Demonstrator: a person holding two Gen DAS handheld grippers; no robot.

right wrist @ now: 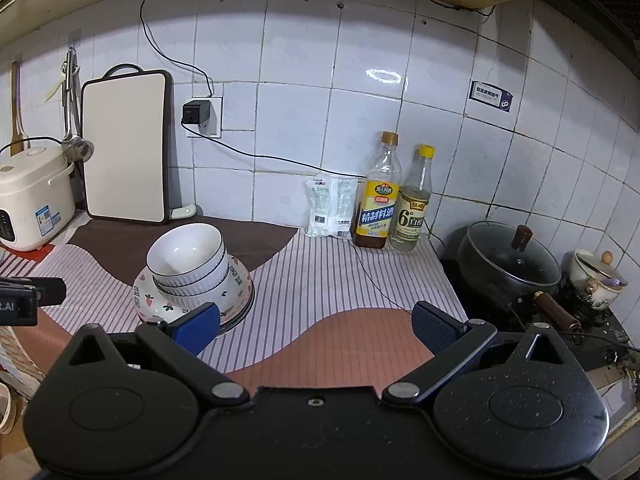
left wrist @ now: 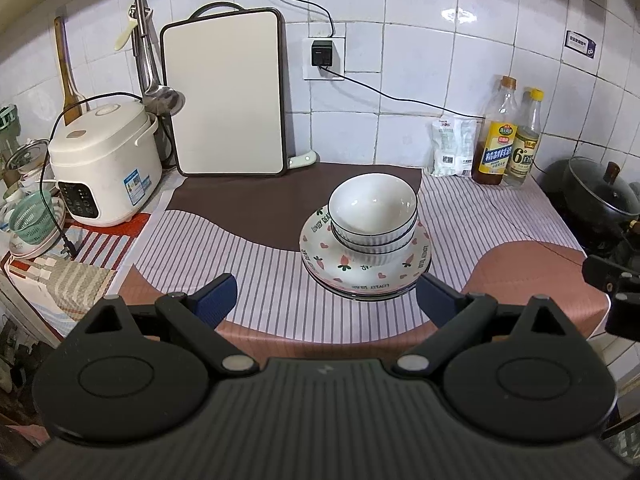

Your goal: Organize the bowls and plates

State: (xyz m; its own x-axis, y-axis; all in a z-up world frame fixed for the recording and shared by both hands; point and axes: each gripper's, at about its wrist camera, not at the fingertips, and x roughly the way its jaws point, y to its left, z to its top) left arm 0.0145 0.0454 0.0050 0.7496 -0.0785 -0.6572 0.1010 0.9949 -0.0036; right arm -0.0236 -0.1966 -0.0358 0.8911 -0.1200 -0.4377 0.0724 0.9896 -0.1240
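White ribbed bowls with dark rims (left wrist: 372,216) are nested and stand on a stack of patterned plates (left wrist: 366,270) on the striped cloth. The same bowls (right wrist: 188,260) and plates (right wrist: 160,306) show at the left in the right wrist view. My left gripper (left wrist: 326,300) is open and empty, in front of the stack and apart from it. My right gripper (right wrist: 316,330) is open and empty, to the right of the stack, its left finger (right wrist: 198,330) in front of the plates' edge.
A rice cooker (left wrist: 102,160) and a cutting board (left wrist: 226,96) stand at the back left. Two bottles (left wrist: 506,136) and a packet (left wrist: 452,148) stand by the wall. A lidded black pot (right wrist: 510,266) sits on the stove at right.
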